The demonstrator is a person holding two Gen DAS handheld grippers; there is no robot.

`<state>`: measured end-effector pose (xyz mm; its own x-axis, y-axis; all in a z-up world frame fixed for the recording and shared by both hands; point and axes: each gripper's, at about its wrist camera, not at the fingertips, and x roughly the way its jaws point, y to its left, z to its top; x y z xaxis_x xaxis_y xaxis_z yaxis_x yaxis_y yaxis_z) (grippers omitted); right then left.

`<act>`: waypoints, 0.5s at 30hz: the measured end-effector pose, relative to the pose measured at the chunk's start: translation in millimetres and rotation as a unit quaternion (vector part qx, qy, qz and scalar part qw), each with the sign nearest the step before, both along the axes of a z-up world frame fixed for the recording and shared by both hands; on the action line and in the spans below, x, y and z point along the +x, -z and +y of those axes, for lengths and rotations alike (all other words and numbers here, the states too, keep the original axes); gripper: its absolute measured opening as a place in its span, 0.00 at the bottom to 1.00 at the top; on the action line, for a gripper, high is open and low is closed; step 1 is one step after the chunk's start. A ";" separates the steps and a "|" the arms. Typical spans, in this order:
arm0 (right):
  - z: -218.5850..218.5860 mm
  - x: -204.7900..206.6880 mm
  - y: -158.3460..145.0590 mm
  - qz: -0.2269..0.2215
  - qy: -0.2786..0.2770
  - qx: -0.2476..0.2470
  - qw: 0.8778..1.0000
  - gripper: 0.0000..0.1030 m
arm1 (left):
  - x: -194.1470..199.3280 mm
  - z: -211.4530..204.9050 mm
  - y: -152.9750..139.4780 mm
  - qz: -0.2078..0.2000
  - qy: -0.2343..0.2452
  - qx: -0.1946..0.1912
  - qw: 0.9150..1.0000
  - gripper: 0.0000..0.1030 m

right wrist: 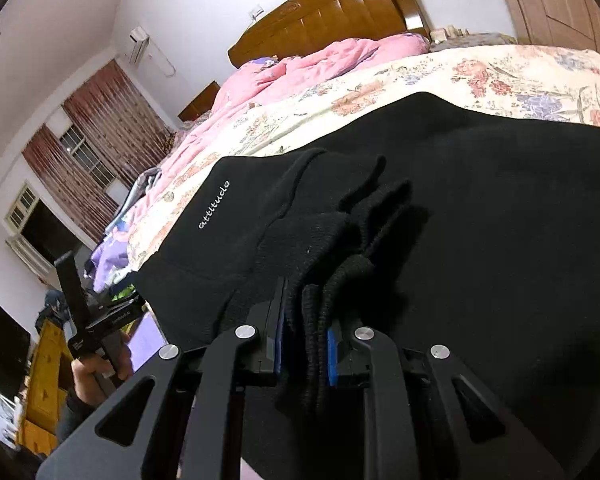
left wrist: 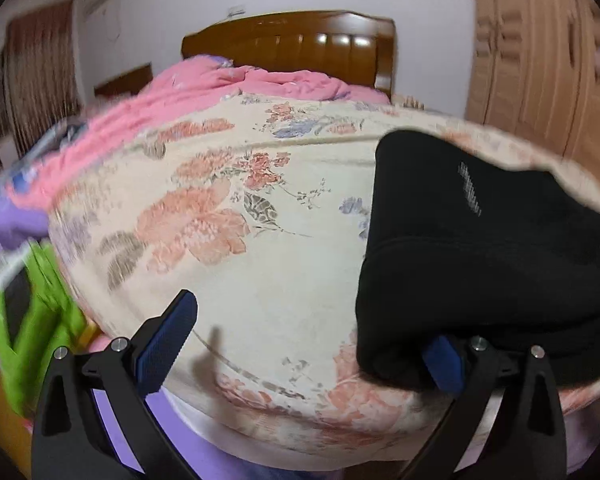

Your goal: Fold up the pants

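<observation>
White walls and a wooden headboard (left wrist: 292, 46) back the bed (left wrist: 260, 184), whose floral cover fills the left wrist view, with a pink quilt (left wrist: 236, 80) bunched toward eleven o'clock. Black pants (right wrist: 480, 208) lie on the cover; in the left wrist view they spread from three o'clock down to five o'clock. The left gripper (left wrist: 308, 344) has its fingers spread wide apart, the left blue pad (left wrist: 166, 344) bare over the cover and the right pad partly covered by the cloth's edge, which drapes over it; nothing is pinched between them. The right gripper (right wrist: 306, 344) has its fingers closed on a bunch of ribbed black pants fabric at six o'clock of its view. At eight o'clock there, a hand (right wrist: 88, 372) holds the other tool's handle.
</observation>
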<state>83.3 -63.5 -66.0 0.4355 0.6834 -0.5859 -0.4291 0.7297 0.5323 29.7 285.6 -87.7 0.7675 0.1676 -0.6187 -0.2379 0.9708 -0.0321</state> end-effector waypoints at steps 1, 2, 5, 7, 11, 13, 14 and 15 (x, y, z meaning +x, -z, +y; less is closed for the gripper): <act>2.3 -1.3 -6.4 -0.007 -0.003 0.003 1.000 0.17 | -2.1 2.5 -1.1 -0.008 -0.003 -0.013 1.000 0.99; 4.4 -4.1 -11.7 -0.013 -0.006 0.007 1.000 0.17 | -4.0 6.1 -2.4 -0.017 -0.007 -0.028 0.999 0.99; 15.7 -2.8 -17.3 -0.024 -0.021 0.013 0.999 0.17 | -8.6 19.1 -2.5 -0.035 -0.025 -0.080 0.996 0.99; 20.7 2.2 -7.8 -0.020 -0.027 0.003 0.999 0.17 | -7.5 23.8 5.0 -0.025 -0.033 -0.095 0.995 0.99; 6.8 10.4 22.0 0.023 -0.018 0.021 0.999 0.17 | -8.9 16.7 14.8 -0.014 -0.027 -0.062 0.998 0.99; -1.1 14.3 27.7 0.041 -0.012 0.038 0.998 0.18 | -8.8 16.5 14.8 -0.011 -0.024 -0.061 0.998 0.99; -0.7 13.3 27.0 0.039 -0.011 0.032 0.999 0.18 | -8.4 16.4 14.0 -0.006 -0.023 -0.060 0.998 0.99; 0.9 11.7 24.9 0.038 -0.012 0.028 0.999 0.20 | -9.0 15.2 12.0 0.000 -0.021 -0.053 0.998 0.99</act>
